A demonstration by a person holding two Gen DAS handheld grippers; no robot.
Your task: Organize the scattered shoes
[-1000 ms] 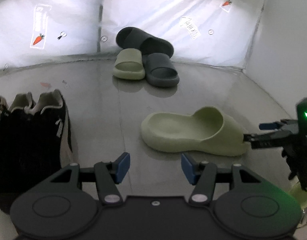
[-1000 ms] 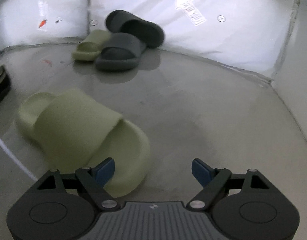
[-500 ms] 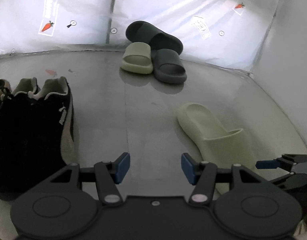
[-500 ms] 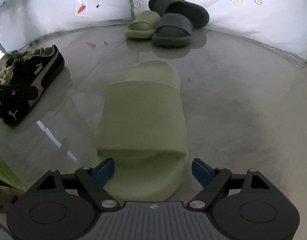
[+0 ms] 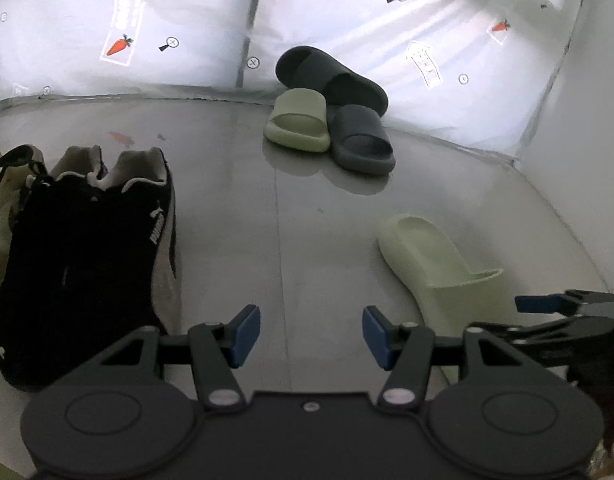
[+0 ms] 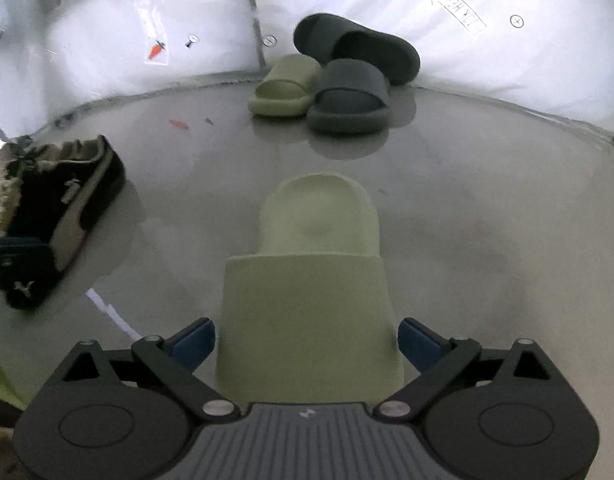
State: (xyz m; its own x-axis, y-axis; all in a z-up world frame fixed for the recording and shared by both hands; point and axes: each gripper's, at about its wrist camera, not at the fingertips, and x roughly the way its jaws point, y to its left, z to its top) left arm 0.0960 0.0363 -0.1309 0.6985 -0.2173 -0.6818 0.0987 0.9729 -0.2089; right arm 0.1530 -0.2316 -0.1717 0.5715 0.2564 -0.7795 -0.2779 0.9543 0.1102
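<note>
Right gripper (image 6: pixel 306 344) straddles the lone green slide (image 6: pixel 311 280) mid-floor, jaws wide at its strap, lined up to grip. Its mate (image 6: pixel 285 86) waits by the wall. Left gripper (image 5: pixel 311 336) hangs wide, empty.

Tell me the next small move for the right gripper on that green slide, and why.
Probably close the right gripper on the near green slide. Its blue pads already sit on either side of the slide's strap end, jaws open, nothing held. Its mate, the far green slide, waits beside the dark slides by the wall. The left gripper is open over bare floor.
</note>
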